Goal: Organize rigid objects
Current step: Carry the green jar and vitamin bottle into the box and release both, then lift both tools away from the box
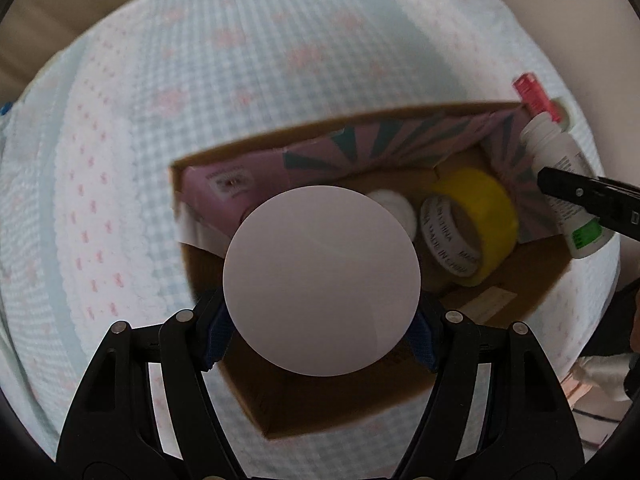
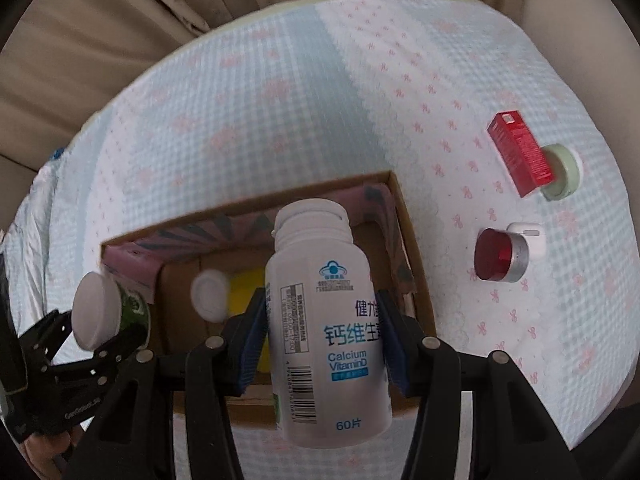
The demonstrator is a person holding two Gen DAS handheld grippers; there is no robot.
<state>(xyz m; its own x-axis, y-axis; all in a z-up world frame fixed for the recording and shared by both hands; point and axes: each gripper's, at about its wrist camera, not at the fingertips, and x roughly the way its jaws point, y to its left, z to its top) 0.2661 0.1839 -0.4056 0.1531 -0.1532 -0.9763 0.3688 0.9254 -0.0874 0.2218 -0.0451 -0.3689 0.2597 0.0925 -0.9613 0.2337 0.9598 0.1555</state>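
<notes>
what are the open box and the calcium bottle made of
The box: corrugated cardboard, by its matte brown walls and raw cut edges, with pink printed paper lining. The calcium bottle held in the right gripper: probably plastic, smooth, opaque white, slightly glossy, with a ribbed cap.

A broad white lid point(image 1: 321, 281) fills the left wrist view's middle, hiding the container under it and much of the cardboard box point(image 1: 532, 264) floor behind — a small white cap point(image 1: 394, 204) shows only partly past it, and everything there is soft with blur.
</notes>
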